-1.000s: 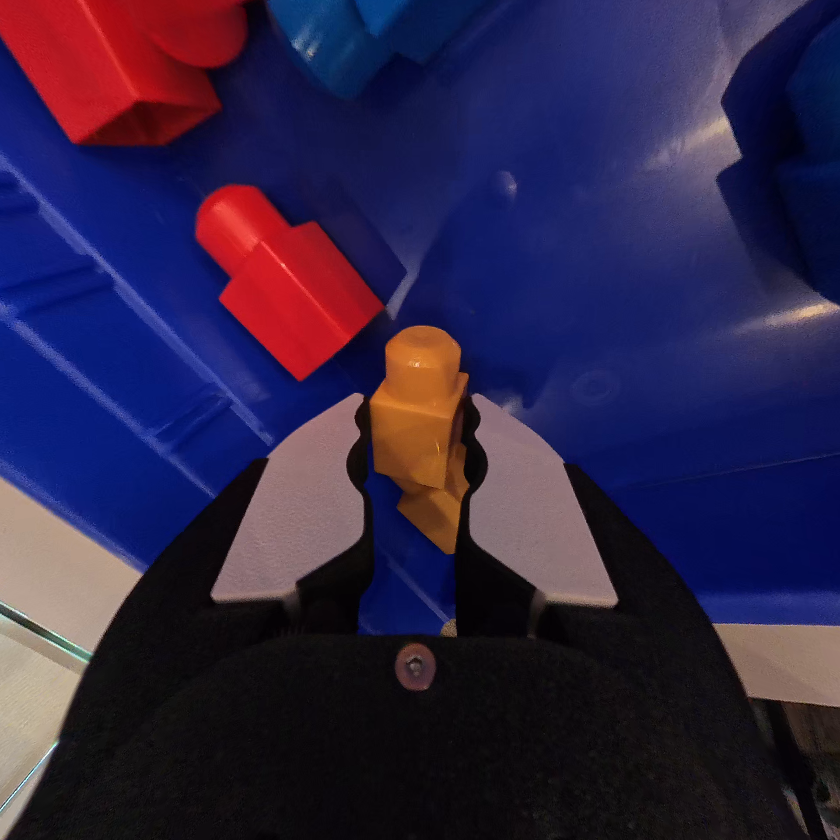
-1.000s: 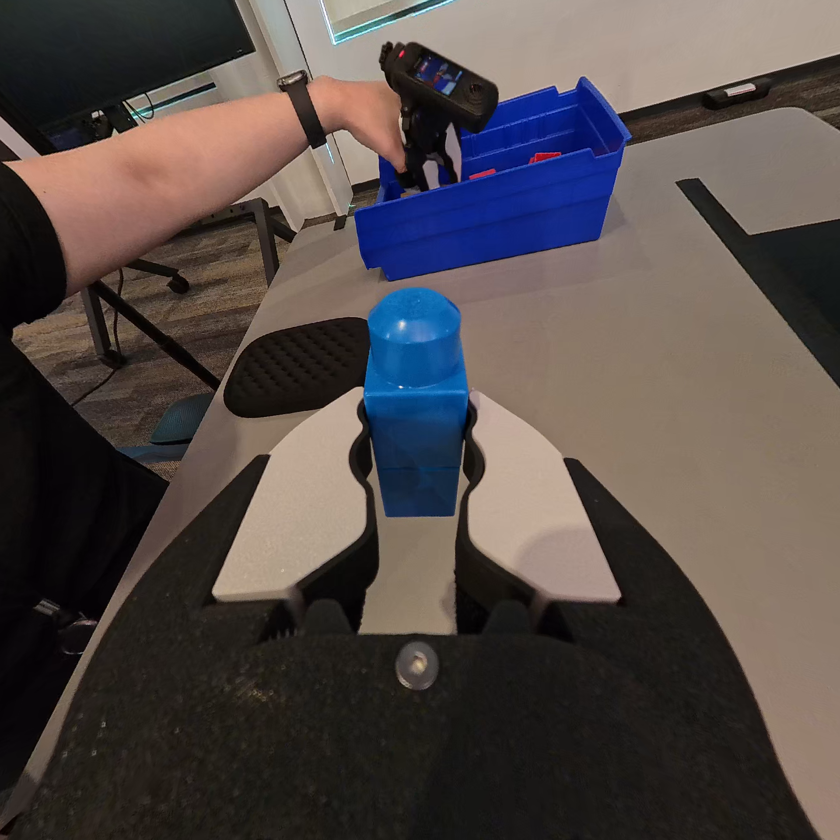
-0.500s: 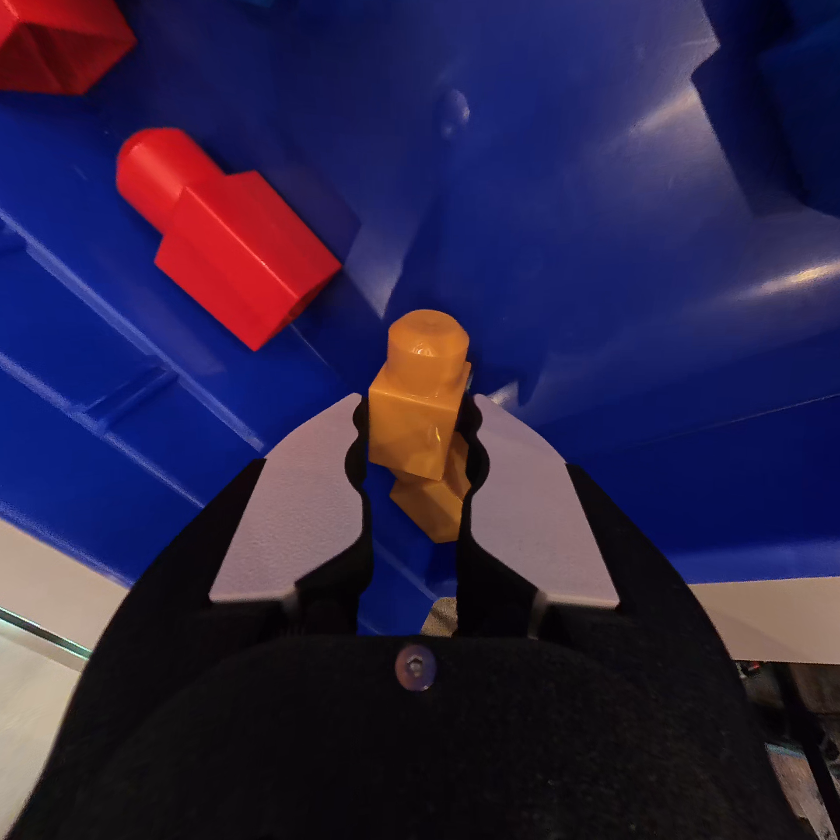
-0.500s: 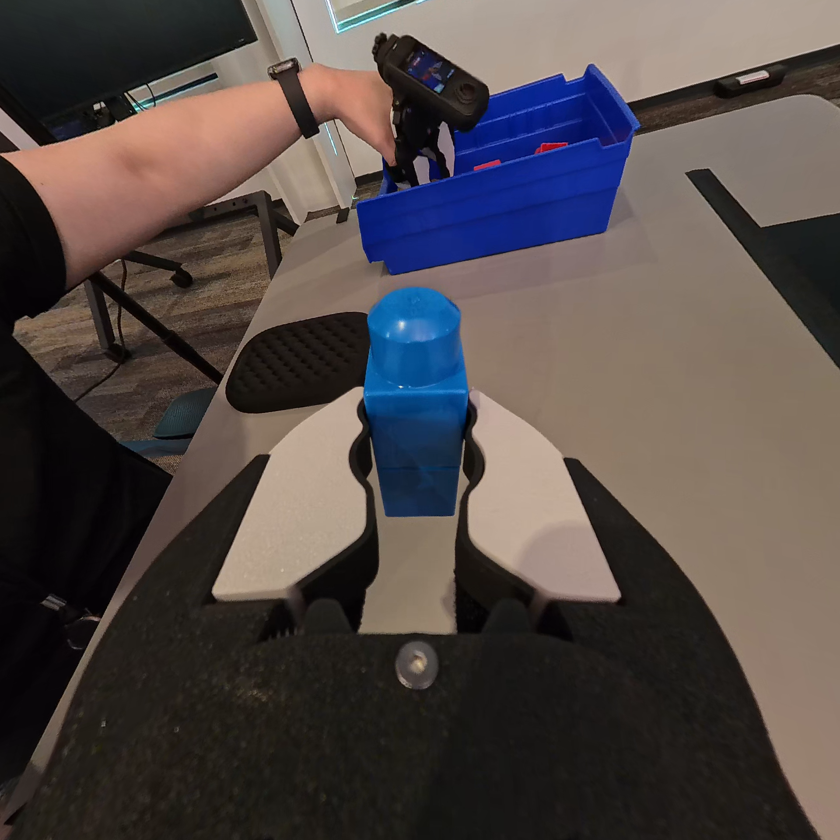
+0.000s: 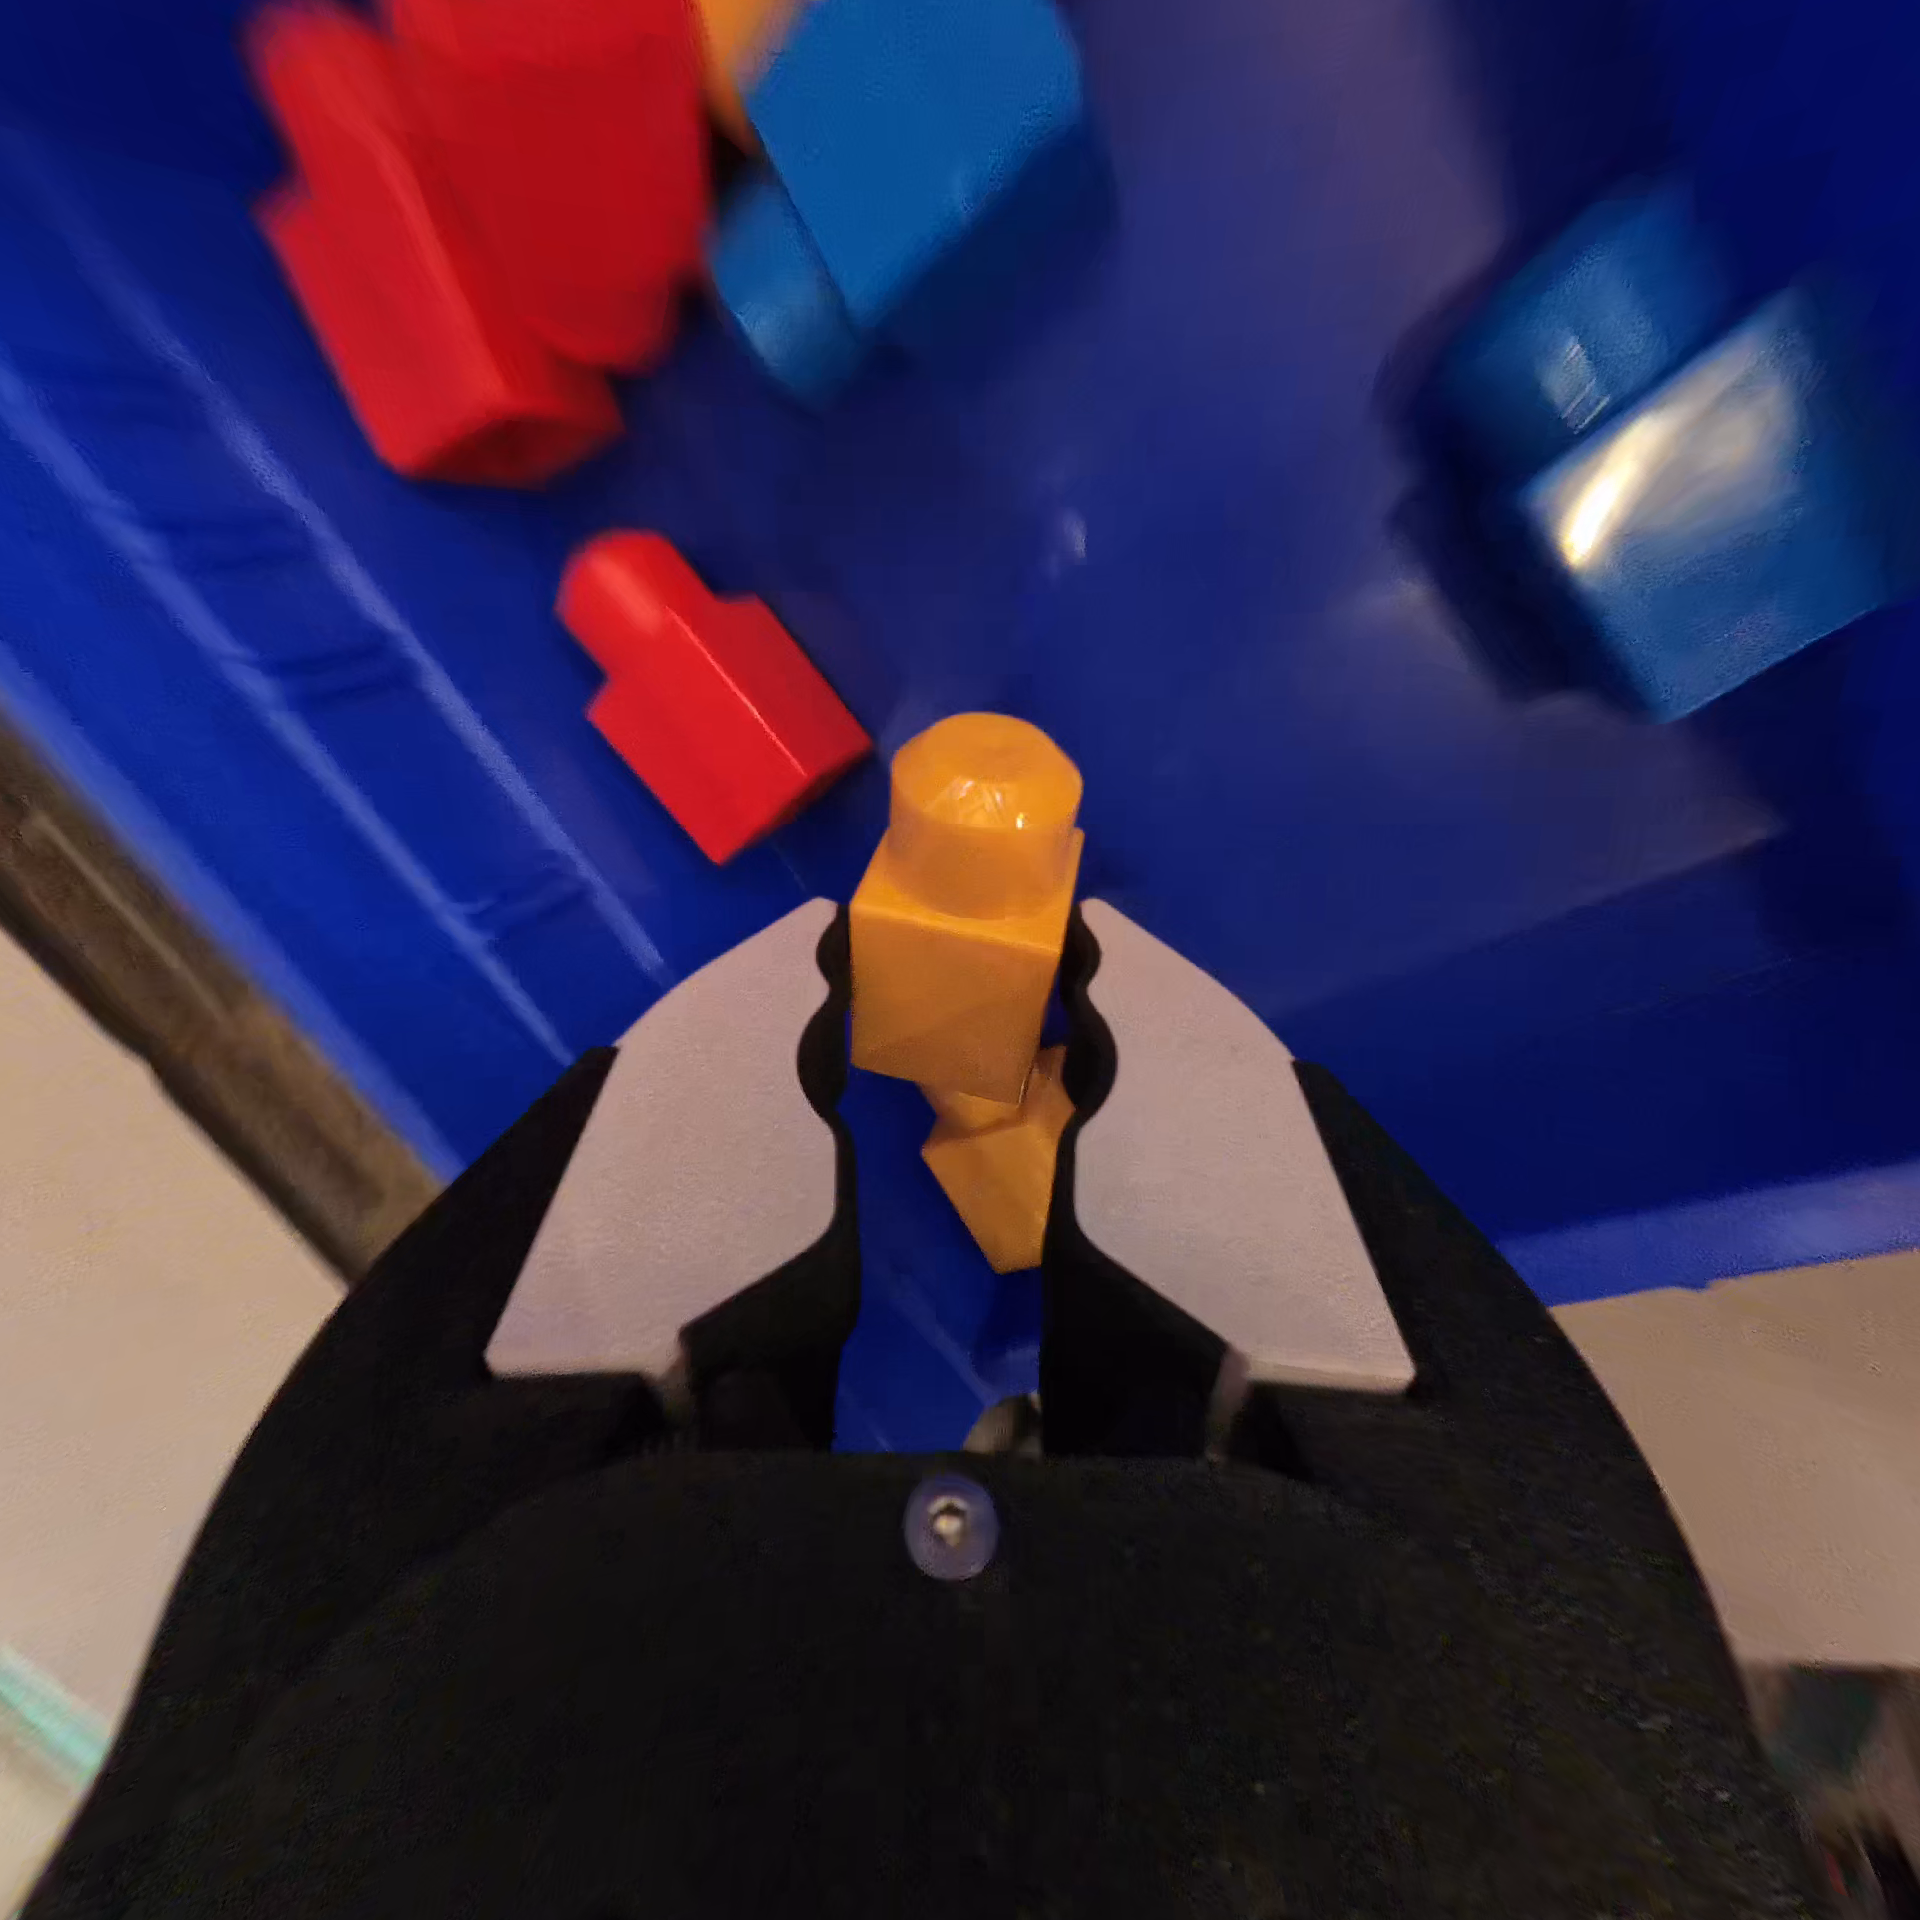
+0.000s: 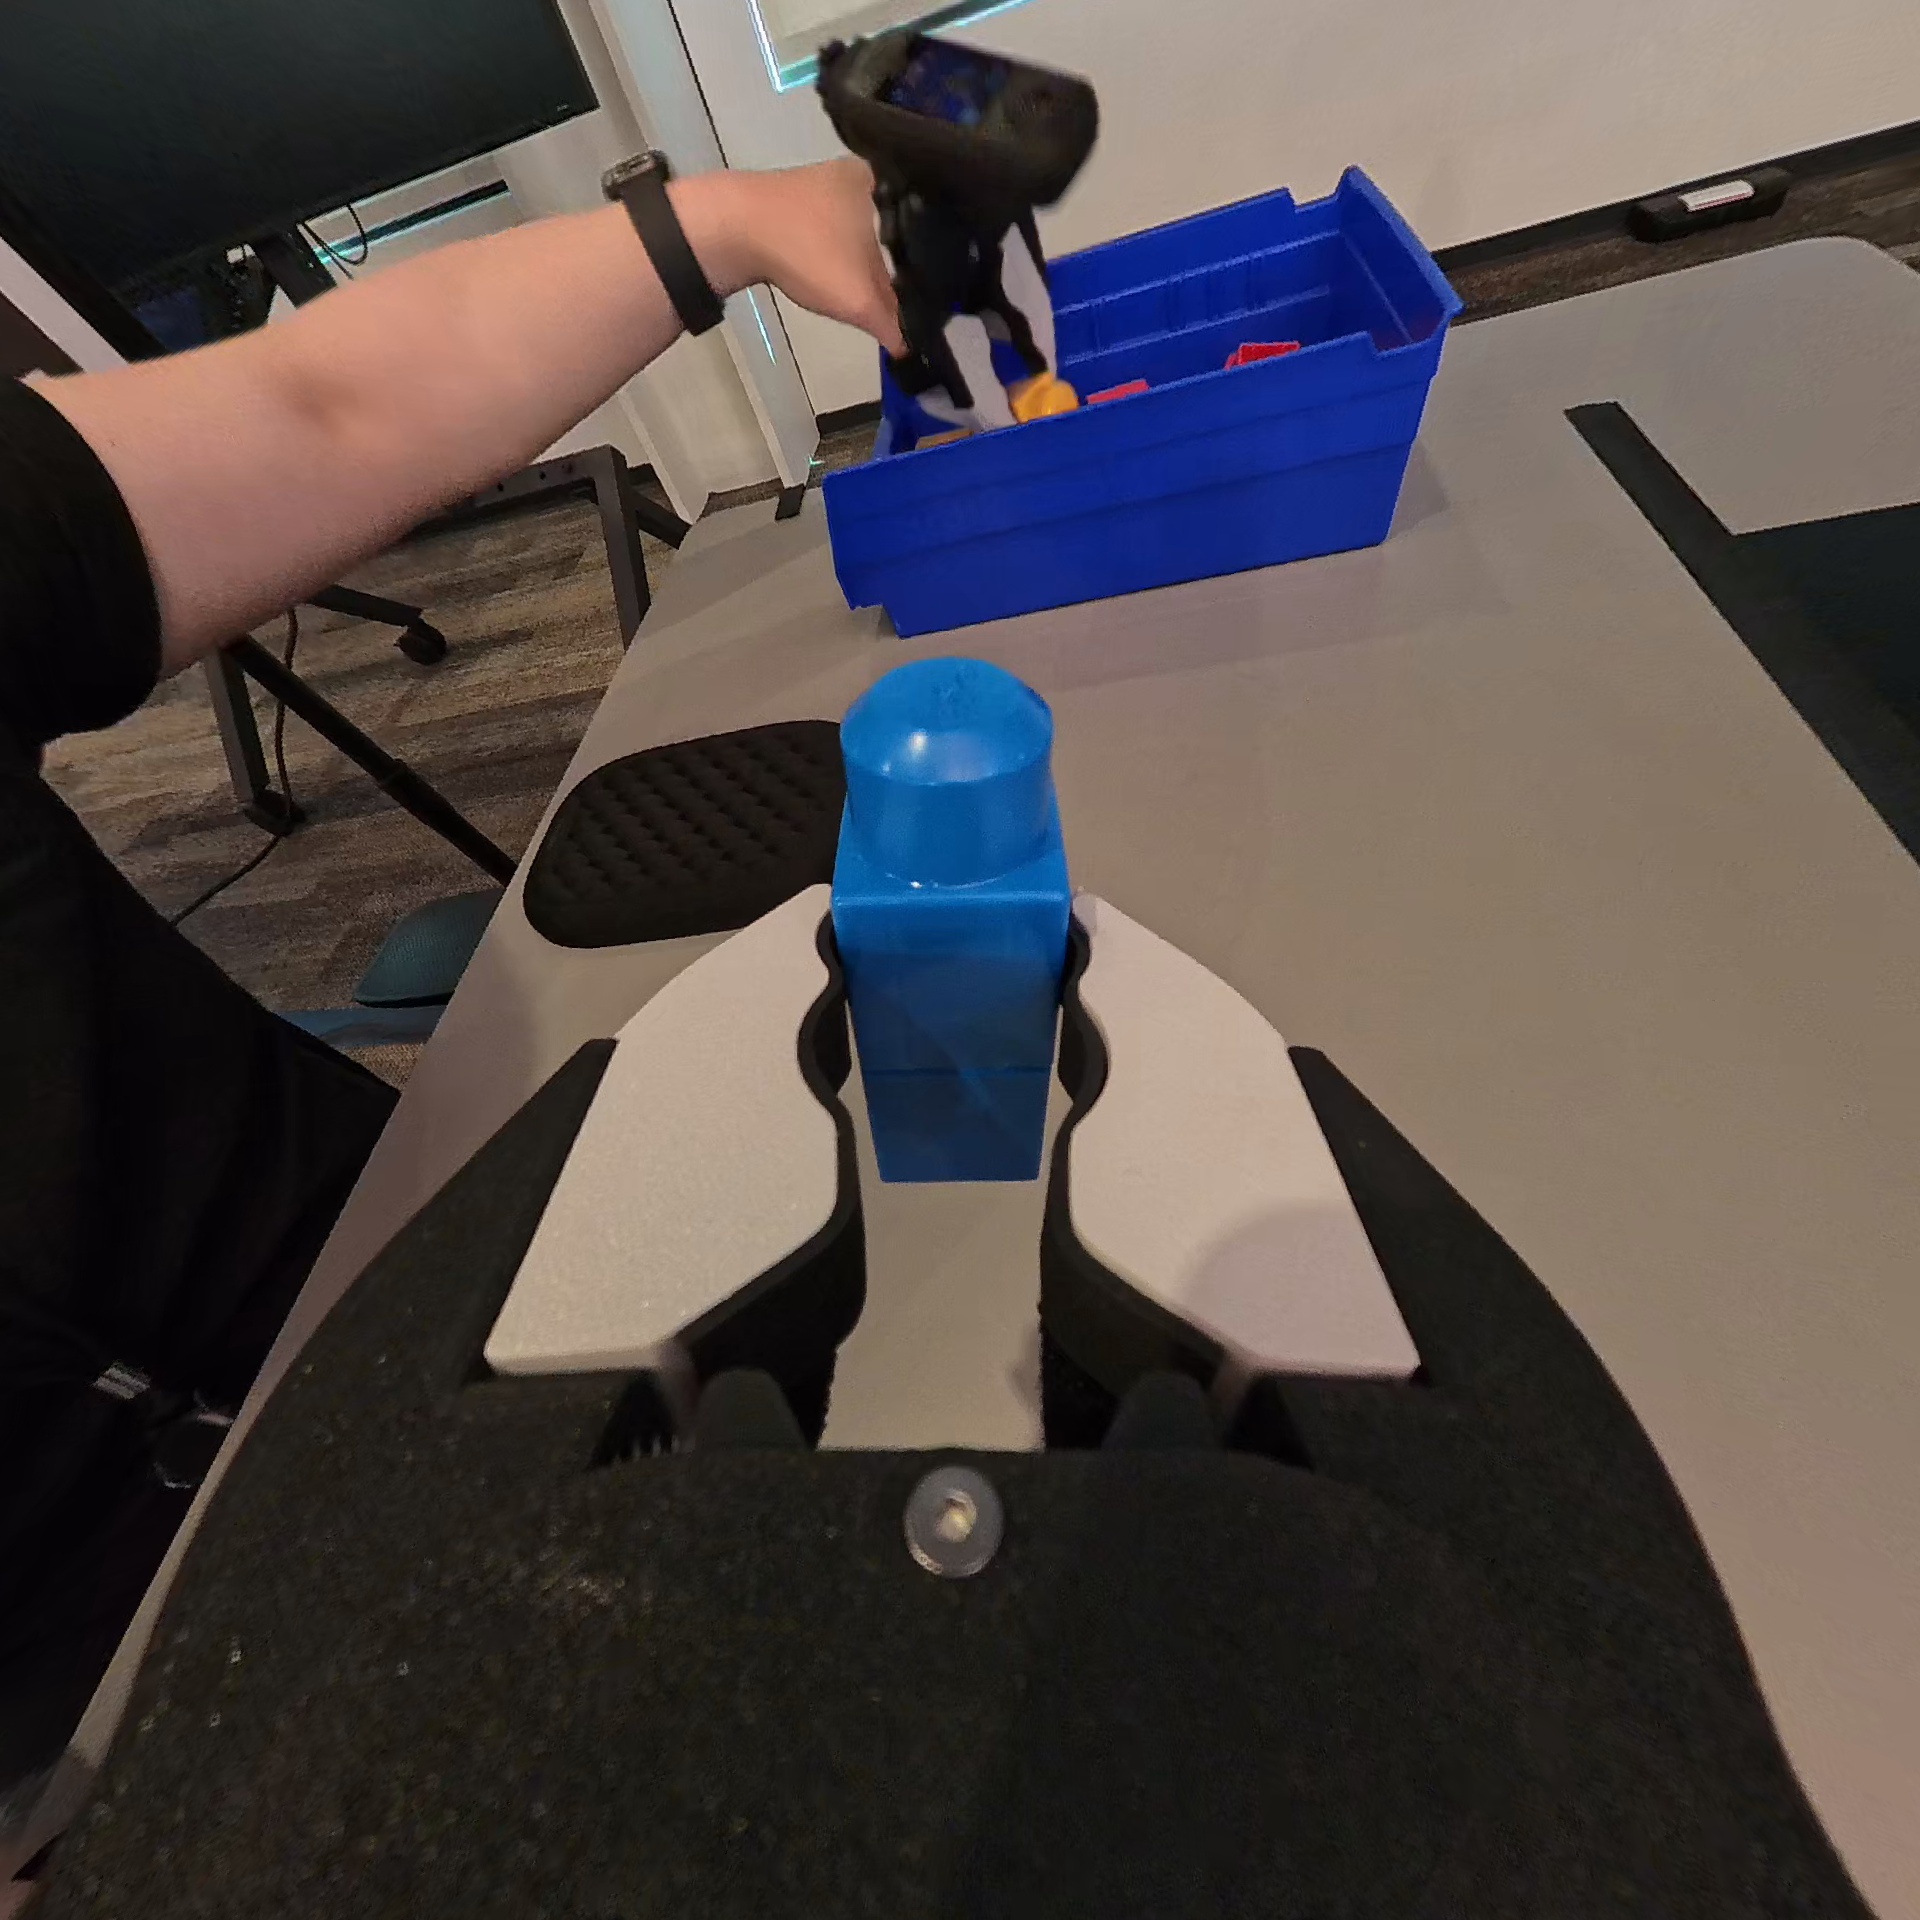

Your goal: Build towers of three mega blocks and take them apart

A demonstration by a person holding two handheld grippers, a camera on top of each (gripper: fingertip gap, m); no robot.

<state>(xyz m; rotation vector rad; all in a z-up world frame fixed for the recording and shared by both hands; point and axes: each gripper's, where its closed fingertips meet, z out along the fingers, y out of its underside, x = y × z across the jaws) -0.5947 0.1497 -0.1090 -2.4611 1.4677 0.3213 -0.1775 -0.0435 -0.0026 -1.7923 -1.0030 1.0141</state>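
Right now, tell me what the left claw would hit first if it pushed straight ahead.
Probably the blue bin's floor, just right of the small red block; depth is unclear. The left claw holds an orange block.

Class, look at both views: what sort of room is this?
Probably an office or meeting room: a long grey table, a large dark wall screen, and a wheeled chair base on carpet.

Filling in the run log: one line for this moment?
left gripper: shut on orange block, above blue bin | right gripper: shut on blue block, over table
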